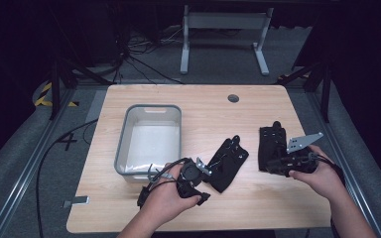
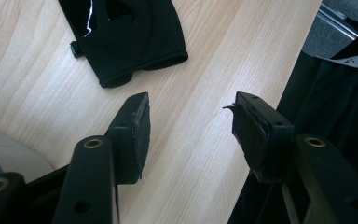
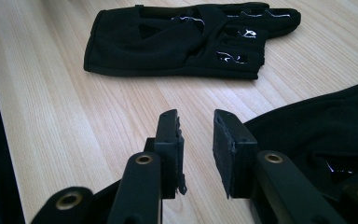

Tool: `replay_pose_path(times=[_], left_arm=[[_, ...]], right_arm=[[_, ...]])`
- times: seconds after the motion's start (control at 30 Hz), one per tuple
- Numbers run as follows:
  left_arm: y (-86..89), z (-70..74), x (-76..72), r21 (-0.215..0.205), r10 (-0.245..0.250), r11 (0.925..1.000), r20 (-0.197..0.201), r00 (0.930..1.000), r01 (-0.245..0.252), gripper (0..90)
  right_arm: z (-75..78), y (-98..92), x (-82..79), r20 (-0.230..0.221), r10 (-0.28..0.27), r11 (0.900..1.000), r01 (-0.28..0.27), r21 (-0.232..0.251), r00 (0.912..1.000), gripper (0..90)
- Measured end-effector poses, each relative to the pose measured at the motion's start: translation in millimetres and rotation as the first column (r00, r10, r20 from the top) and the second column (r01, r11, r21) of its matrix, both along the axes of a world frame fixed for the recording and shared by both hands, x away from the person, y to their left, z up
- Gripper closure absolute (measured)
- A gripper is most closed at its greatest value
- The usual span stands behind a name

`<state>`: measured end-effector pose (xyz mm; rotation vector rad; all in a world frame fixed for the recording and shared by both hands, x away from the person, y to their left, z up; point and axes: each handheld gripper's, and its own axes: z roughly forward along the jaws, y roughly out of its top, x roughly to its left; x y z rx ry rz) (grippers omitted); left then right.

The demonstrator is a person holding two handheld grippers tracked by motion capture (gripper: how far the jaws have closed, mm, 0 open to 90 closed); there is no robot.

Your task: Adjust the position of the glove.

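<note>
Two black gloves lie flat on the wooden table (image 1: 129, 208). The left glove (image 1: 228, 159) is in the middle, and the right glove (image 1: 272, 144) lies beside it, apart from it. My left gripper (image 1: 202, 188) hovers just short of the left glove's cuff (image 2: 126, 42). Its jaws (image 2: 191, 105) stand open over bare wood. My right gripper (image 1: 270, 166) sits at the near end of the right glove (image 3: 326, 135). It (image 3: 196, 119) is open by a narrow gap, with nothing in it. Farther along its line lies the other glove (image 3: 191, 39).
A grey plastic bin (image 1: 149, 106) stands left of the gloves, close beside my left hand; its corner (image 2: 4, 149) is near the left jaw. A round grommet (image 1: 233, 98) is set in the table's far side. The table's near edge (image 2: 279, 93) runs close to the left gripper.
</note>
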<state>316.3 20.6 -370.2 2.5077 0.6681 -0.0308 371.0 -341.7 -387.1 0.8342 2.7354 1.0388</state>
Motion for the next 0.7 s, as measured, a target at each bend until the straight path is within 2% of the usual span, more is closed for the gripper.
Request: replay_pose_path(times=[0.17, 0.27, 0.3, 0.4, 0.47, 0.6, 0.63, 0.67, 0.7], left_arm=[[-0.3, 2.1, 0.3, -0.019, 0.0, 0.9998, 0.007, 1.0, 0.0, 48.3], [-0.1, 3.7, 2.1, -0.032, 0.014, 0.9994, 0.018, 0.9997, -0.014, 48.4], [0.1, 4.4, 2.9, -0.039, 0.023, 0.999, 0.016, 0.9996, -0.022, 48.6], [0.2, 5.8, 4.6, -0.059, 0.038, 0.9976, 0.031, 0.9988, -0.036, 49.9], [2.1, 5.9, 6.5, -0.082, 0.058, 0.9951, 0.034, 0.9978, -0.055, 49.9], [5.3, 5.2, 8.6, -0.104, 0.075, 0.9921, 0.031, 0.9967, -0.071, 50.5], [6.1, 3.9, 9.4, -0.11, 0.085, 0.9907, 0.031, 0.9959, -0.081, 50.5], [6.1, 3.9, 9.4, -0.11, 0.085, 0.9907, 0.031, 0.9959, -0.081, 50.5], [6.3, 3.4, 10.0, -0.108, 0.085, 0.9908, 0.028, 0.9959, -0.082, 50.5]], right_arm=[[2.4, 3.4, 2.3, 0.007, 0.011, 1.0, -0.011, -0.003, 0.9999, 71.7], [5.9, 4.3, 4.8, 0.011, 0.012, 1.0, -0.012, 0.01, 0.9999, 71.6], [8.5, 5.8, 8.6, 0.01, 0.015, 0.999, -0.015, 0.032, 0.9998, 71.6], [10.0, 8.5, 14.3, 0.009, 0.022, 0.999, -0.022, 0.034, 0.9997, 71.5], [11.7, 13.1, 25.0, 0.003, 0.019, 1.0, -0.019, 0.023, 0.9998, 71.5], [12.6, 17.3, 36.0, 0.004, 0.002, 0.999, -0.002, 0.038, 1.0, 71.4], [11.5, 21.9, 43.9, 0.008, -0.003, 0.999, 0.003, 0.042, 1.0, 71.0], [11.5, 21.9, 43.9, 0.008, -0.003, 0.999, 0.003, 0.042, 1.0, 71.0], [8.2, 27.1, 50.7, 0.006, -0.003, 0.999, 0.003, 0.042, 1.0, 70.5]])
